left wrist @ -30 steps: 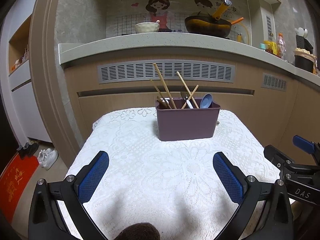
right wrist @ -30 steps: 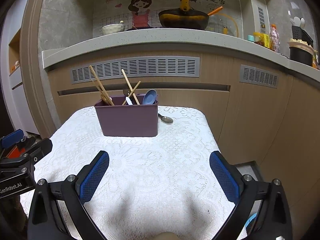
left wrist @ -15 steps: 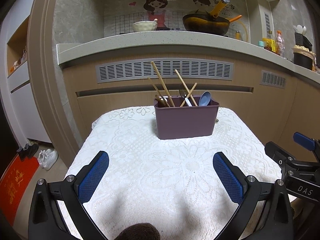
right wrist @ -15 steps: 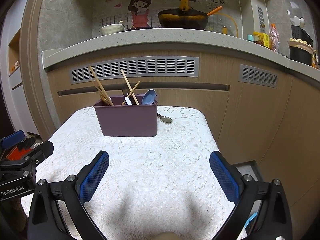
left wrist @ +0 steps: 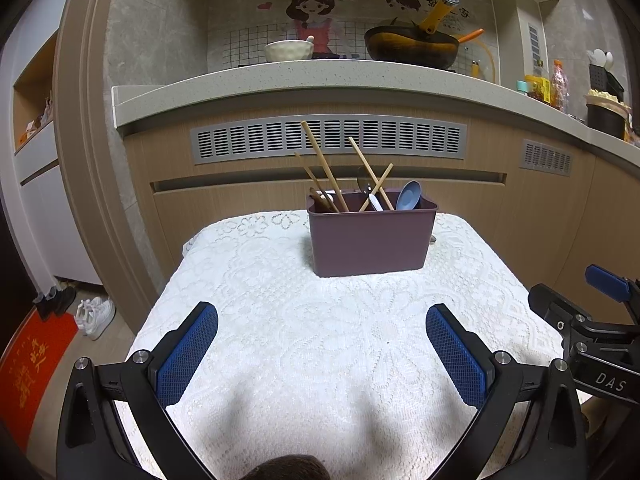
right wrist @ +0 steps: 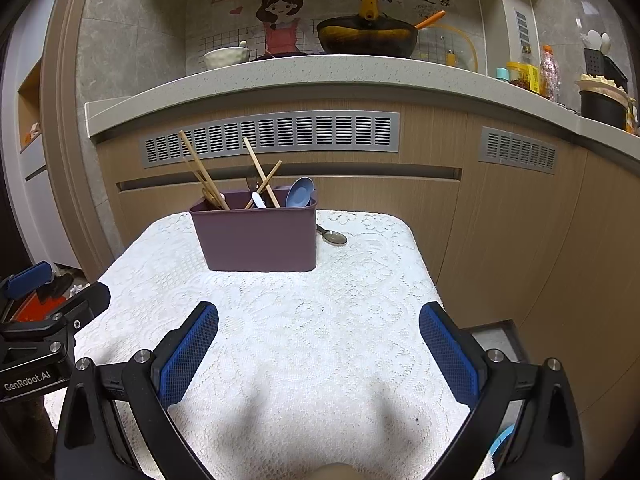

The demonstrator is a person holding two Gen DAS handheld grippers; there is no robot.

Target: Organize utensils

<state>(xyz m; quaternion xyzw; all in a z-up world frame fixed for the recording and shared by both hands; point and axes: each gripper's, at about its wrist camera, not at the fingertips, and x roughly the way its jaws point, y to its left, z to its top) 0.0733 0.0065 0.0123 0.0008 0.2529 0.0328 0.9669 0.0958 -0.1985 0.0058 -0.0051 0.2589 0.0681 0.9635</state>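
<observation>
A purple utensil bin (left wrist: 370,240) (right wrist: 258,238) stands at the far end of the lace-covered table (left wrist: 320,340) (right wrist: 320,340). Wooden chopsticks (left wrist: 324,166) (right wrist: 200,172), a light blue spoon (left wrist: 409,195) (right wrist: 300,192) and a white utensil (right wrist: 258,200) stick out of it. A metal spoon (right wrist: 332,236) lies on the cloth just right of the bin. My left gripper (left wrist: 320,356) and my right gripper (right wrist: 318,354) both hover open over the near part of the table, with nothing between their blue pads. Each shows at the edge of the other's view.
Behind the table runs a wooden cabinet front with grey vents under a stone counter (left wrist: 320,76). On the counter stand a white bowl (left wrist: 289,50), a dark wok (left wrist: 412,46), bottles and a black pot (left wrist: 606,118). Shoes (left wrist: 94,314) and a red mat (left wrist: 28,368) lie on the floor at left.
Both grippers have drifted slightly back and up from the bin, which looks a little smaller. Both stay open; nothing on the table moved.
</observation>
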